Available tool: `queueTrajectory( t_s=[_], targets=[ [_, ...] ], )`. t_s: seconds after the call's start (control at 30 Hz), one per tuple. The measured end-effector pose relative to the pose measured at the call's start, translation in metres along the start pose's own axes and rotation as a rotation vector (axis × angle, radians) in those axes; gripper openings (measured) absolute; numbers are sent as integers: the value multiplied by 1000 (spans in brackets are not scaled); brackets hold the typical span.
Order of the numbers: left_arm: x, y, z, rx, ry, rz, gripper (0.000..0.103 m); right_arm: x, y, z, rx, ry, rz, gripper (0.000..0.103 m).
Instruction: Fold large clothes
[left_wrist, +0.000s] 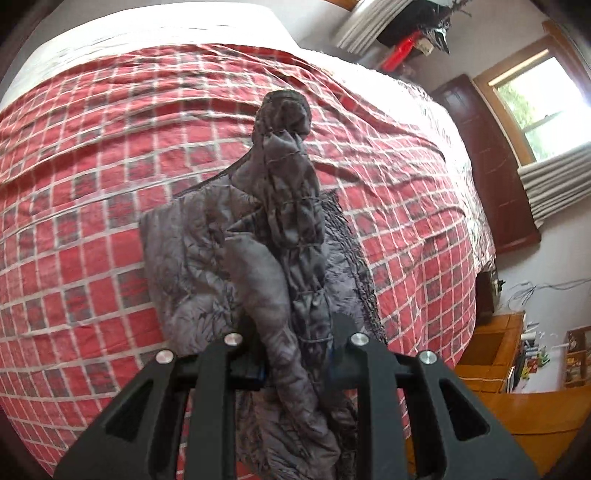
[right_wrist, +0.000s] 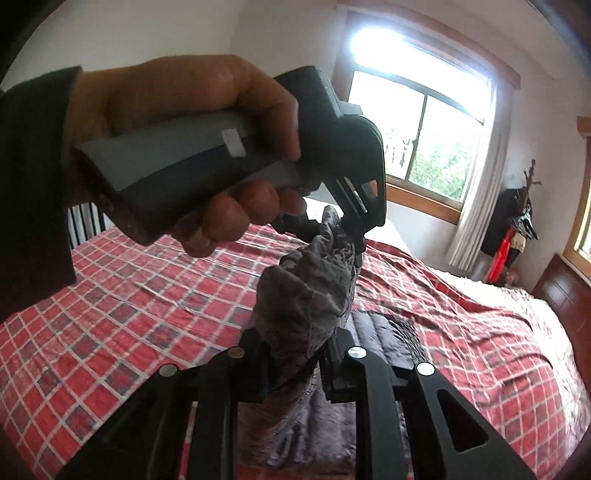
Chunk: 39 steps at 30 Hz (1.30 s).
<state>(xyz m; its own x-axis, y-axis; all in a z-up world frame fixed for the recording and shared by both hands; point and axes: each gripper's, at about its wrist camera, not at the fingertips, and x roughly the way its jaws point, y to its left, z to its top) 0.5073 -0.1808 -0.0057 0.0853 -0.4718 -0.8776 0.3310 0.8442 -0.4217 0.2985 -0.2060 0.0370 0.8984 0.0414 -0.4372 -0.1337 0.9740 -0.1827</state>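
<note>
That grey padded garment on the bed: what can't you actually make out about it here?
- Garment, left wrist view: its lower end is cut off by the bottom edge and hidden behind the left tool.
- Right wrist view: the right tool and the hand hide its gripped ends.
- Its kind: too bunched to tell.

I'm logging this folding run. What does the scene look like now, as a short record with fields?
garment: grey quilted jacket, lifted and bunched
surface: bed with red checked cover
left gripper: shut on the jacket
right gripper: shut on the jacket
jacket lower part: on the cover
hand: holds the left gripper's handle, seen from the right wrist
fold: not yet done
</note>
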Motion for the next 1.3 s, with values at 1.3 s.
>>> queueTrajectory(
  t_s=[1.3],
  targets=[
    [143, -73, -9, 123, 33, -32, 45, 33, -145, -127, 362, 247, 80, 25]
  ],
)
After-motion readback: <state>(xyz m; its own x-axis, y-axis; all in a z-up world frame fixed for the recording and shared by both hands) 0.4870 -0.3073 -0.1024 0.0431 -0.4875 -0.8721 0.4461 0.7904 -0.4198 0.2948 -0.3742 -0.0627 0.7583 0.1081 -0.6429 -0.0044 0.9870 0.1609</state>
